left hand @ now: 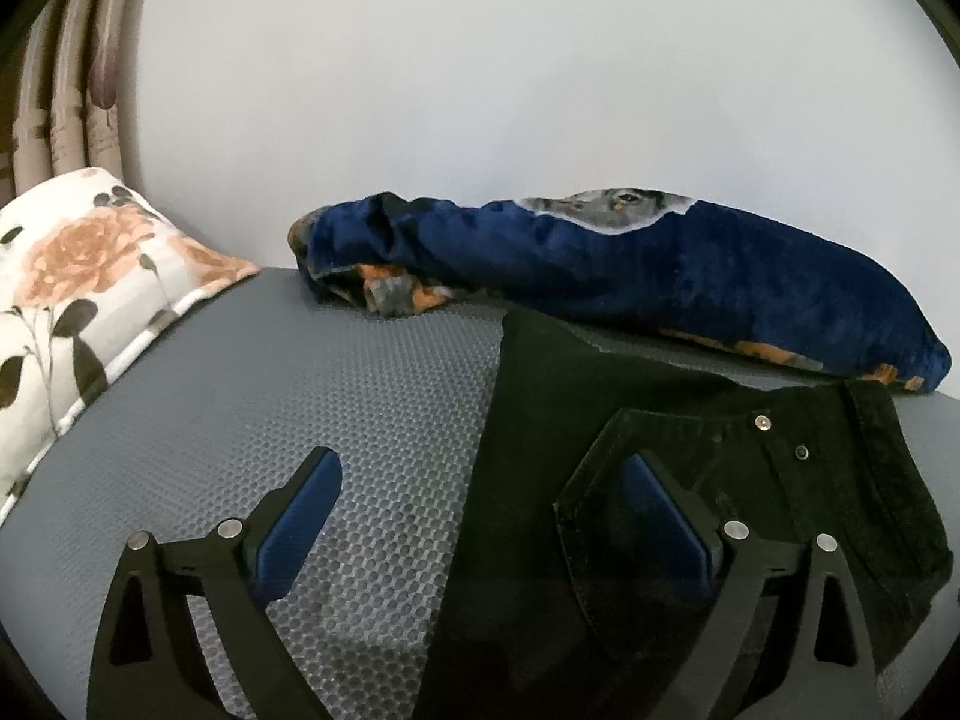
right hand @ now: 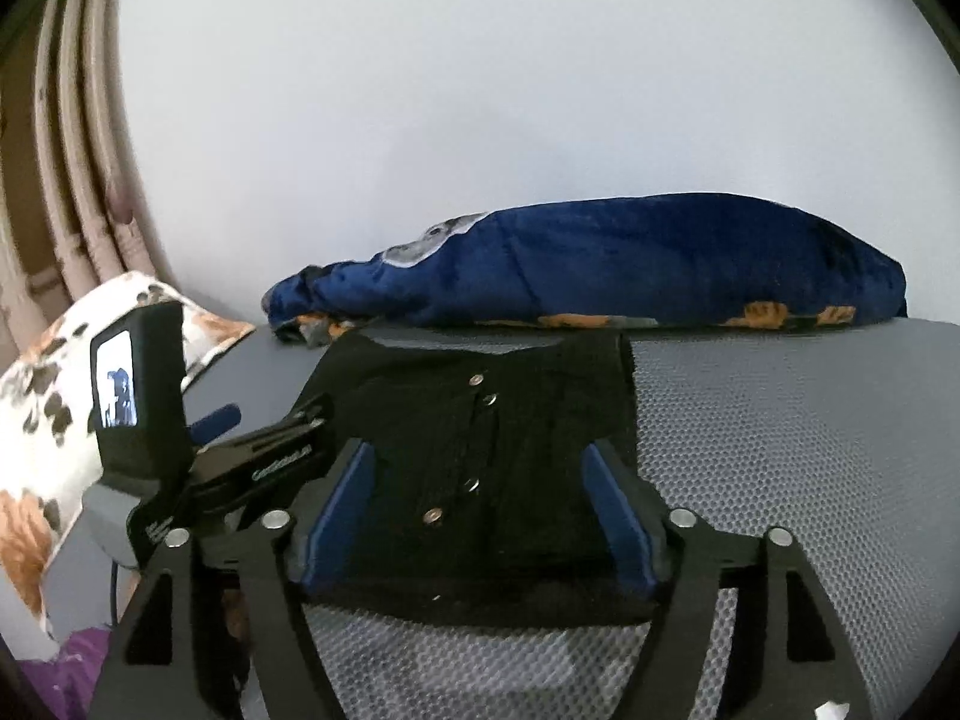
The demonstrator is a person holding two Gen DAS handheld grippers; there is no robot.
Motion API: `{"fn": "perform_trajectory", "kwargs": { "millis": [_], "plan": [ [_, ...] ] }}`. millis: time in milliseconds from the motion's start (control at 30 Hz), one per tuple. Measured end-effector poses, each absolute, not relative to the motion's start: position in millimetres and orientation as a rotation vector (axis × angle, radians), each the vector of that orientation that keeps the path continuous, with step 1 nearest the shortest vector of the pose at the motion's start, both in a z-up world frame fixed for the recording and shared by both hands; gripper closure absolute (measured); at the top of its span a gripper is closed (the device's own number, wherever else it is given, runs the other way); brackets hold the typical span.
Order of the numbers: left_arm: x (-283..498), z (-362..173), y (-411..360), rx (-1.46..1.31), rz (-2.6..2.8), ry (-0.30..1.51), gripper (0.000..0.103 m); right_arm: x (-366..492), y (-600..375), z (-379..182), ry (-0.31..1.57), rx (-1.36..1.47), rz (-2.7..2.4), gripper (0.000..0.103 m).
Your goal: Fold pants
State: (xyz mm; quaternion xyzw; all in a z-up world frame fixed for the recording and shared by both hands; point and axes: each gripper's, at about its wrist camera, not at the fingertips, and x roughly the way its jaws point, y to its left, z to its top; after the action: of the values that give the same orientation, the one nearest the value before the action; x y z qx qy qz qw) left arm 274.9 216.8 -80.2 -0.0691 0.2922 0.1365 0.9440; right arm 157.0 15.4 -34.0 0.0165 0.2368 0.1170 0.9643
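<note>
Black pants [left hand: 630, 420] lie folded on the grey honeycomb mat [left hand: 336, 390]; metal buttons show near the waistband. My left gripper [left hand: 480, 480] is open, low over the left edge of the pants: its left blue pad is over the mat, its right pad over a pocket. In the right wrist view the pants [right hand: 480, 420] lie in front of me with the button fly facing up. My right gripper [right hand: 477, 468] is open, its pads on either side of the fly area. The left gripper body with its small screen [right hand: 138, 384] shows at the left of that view.
A rolled dark blue blanket [left hand: 660, 270] lies along the wall behind the pants, also in the right wrist view [right hand: 630, 264]. A floral pillow [left hand: 78, 288] sits at the left. Curtains [left hand: 66, 90] hang far left. Grey mat [right hand: 810, 420] extends to the right.
</note>
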Motion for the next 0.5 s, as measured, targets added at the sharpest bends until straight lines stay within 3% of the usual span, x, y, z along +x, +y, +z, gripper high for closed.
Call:
{"fn": "perform_trajectory", "kwargs": {
  "millis": [500],
  "plan": [
    [244, -75, 200, -0.109, 0.228, 0.591, 0.007, 151, 19, -37, 0.518, 0.056, 0.185, 0.021]
  ]
}}
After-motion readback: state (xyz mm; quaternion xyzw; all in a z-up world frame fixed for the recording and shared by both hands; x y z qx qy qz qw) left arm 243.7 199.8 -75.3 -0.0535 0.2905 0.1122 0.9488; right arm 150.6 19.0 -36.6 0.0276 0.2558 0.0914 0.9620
